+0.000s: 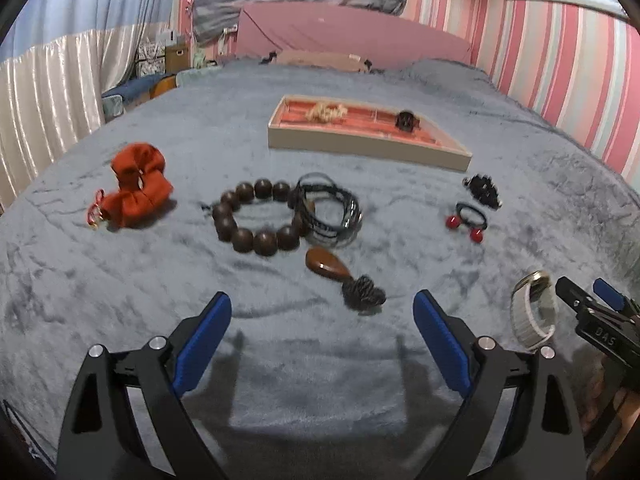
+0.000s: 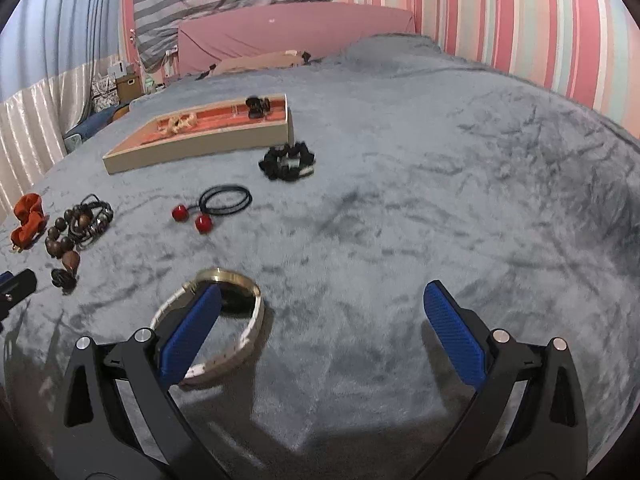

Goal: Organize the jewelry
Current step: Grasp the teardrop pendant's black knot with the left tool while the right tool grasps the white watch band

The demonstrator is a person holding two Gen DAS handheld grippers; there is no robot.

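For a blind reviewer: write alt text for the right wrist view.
An open right gripper hovers over a grey blanket, its left finger in front of a pale watch. Farther off lie a red-beaded hair tie, a black scrunchie and a jewelry tray.

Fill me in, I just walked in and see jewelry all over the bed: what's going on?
A person is sorting jewelry into a tray with two handheld claws. Both are open and holding nothing. The right claw sits low by a watch, one finger over it. The left claw hovers short of a wooden pendant. The bead bracelet and red-ball hair tie lie loose on the blanket.
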